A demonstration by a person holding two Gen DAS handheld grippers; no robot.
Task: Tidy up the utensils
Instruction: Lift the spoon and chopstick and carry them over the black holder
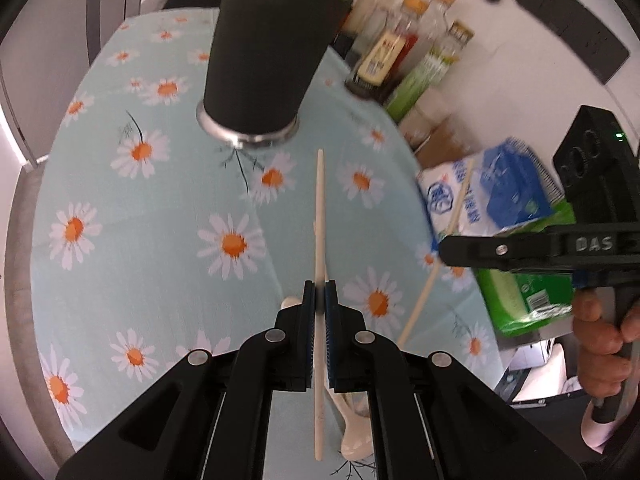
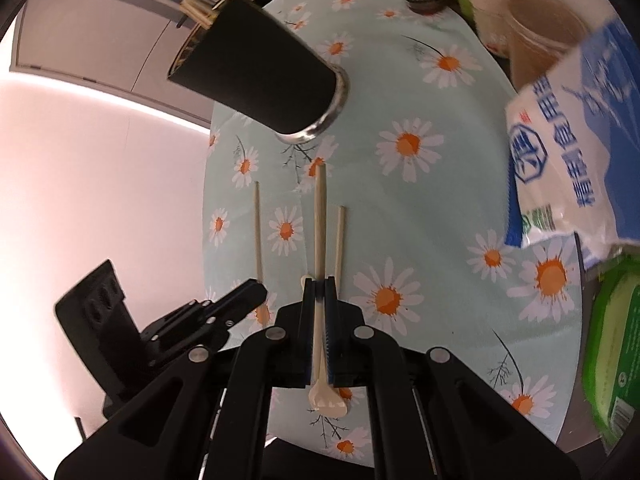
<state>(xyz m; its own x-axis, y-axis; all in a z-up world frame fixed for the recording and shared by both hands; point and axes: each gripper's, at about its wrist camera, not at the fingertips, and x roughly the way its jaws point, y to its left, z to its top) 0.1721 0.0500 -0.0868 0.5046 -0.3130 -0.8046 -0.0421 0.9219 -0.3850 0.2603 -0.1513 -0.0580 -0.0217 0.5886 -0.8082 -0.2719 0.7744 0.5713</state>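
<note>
Now each gripper clamps a pale utensil above the daisy-print bench.

Nearest, the left gripper is closed on a chopstick, whose shaft runs forward between the pads toward the black holder cup. The right gripper is closed on a cream spoon, bowl end back under the gripper body, handle pointing ahead. Just right of the spoon, a second chopstick lies flat on the bench. Farther off, the holder cup stands upright on its steel base, with chopstick ends showing above its rim. Along the bench's right edge sit a blue-and-white bag, a green packet and bottles.
</note>
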